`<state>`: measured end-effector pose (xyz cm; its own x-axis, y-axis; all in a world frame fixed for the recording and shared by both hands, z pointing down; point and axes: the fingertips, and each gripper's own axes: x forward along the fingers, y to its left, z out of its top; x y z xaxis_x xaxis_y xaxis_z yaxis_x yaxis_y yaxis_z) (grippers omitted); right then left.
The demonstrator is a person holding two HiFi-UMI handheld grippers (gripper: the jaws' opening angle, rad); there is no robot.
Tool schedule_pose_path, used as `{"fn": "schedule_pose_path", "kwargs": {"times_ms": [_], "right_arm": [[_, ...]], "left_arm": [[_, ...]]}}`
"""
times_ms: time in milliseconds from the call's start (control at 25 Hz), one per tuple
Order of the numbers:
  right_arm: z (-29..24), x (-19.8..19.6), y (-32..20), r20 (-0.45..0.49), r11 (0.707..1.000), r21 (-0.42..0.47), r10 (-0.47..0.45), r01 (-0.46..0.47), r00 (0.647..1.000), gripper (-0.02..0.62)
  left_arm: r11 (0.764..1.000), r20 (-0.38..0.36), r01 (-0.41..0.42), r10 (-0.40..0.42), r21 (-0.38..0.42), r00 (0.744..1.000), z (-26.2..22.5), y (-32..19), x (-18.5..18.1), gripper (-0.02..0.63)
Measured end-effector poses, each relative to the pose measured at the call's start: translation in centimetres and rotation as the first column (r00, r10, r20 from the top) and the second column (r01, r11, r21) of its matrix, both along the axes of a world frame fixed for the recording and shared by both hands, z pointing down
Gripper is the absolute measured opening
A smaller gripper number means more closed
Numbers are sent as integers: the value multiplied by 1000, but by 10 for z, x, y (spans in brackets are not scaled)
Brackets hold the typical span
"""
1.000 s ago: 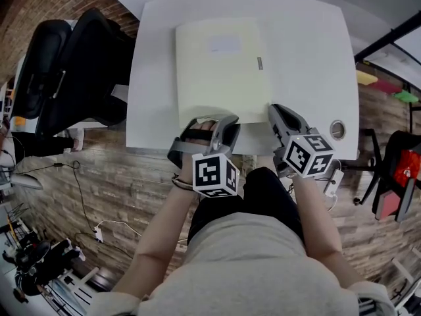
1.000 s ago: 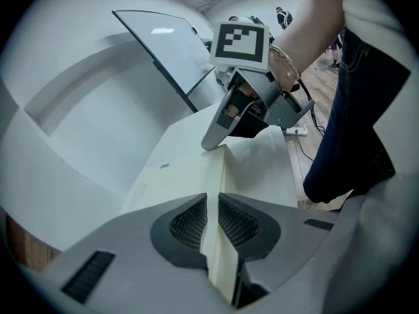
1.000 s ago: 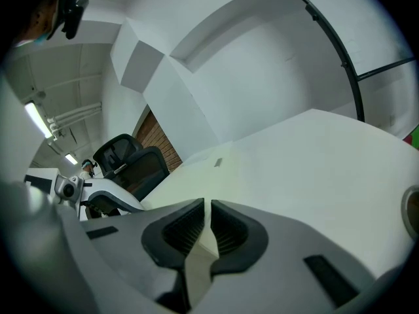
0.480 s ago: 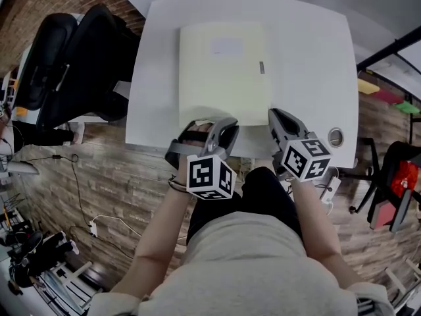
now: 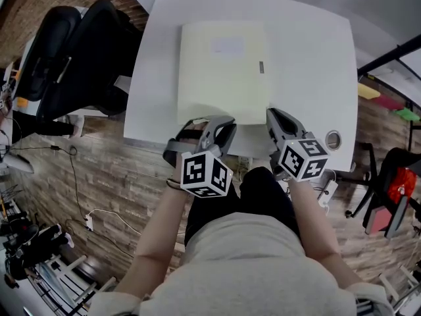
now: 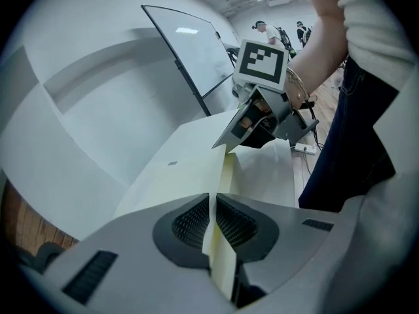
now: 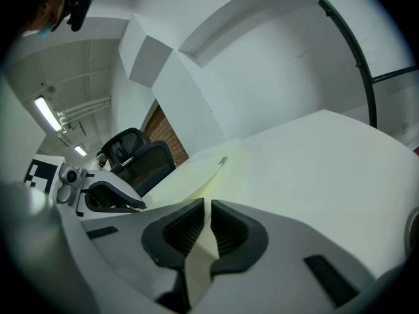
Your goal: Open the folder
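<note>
- Status check: the folder is lying flat and closed on the white surface, upper middle of the head view. Its pale yellow cover faces up, with a faint label near the far end.
- My left tool is at the folder's near edge, toward its lower-left corner. In the left gripper view its jaws are closing, with a thin yellow sheet edge sitting right between the ribbed pads. They look to be pinching it already.
- My right tool is at the near-right corner. In the right gripper view its jaws are squeezed together on the same kind of pale sheet, so that side has its grip.
- So I'd say the grabbing part is pretty much done: 2 tools, 2 pinches on the near edge.
- What I can't tell is whether each tool has only the top cover or the whole stack. The edge is too thin to read in either view.
- What's left is basically the whole opening. The cover hasn't swung up at all from the head view, and no inside pages show anywhere.
- My guess: 1 tool needs to hold the bottom down while the other lifts the cover up and over toward the top of the frame.
- The surface beyond the folder's far edge looks bare enough for it to land.
</note>
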<state>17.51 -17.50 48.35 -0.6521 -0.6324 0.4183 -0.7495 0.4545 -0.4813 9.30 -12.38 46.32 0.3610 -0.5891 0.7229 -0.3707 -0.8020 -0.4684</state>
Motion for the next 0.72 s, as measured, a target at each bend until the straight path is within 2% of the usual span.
{"fn": "schedule_pose_path", "kwargs": {"times_ms": [80,440,720], "right_arm": [[0,0,1,-5,1000,2,-1,1,1000,43],[1,1,1,-8,999,7,51,-51,999,43],[0,2,1,-40,998,19,63,-62,997,43]], "left_arm": [[1000,14,-16,16,3,1000,0,1,0,44],[999,-14,-51,51,18,999,-6,1,-1,41],[997,-68,-74,74,-6,995,-10,2,0,41]]}}
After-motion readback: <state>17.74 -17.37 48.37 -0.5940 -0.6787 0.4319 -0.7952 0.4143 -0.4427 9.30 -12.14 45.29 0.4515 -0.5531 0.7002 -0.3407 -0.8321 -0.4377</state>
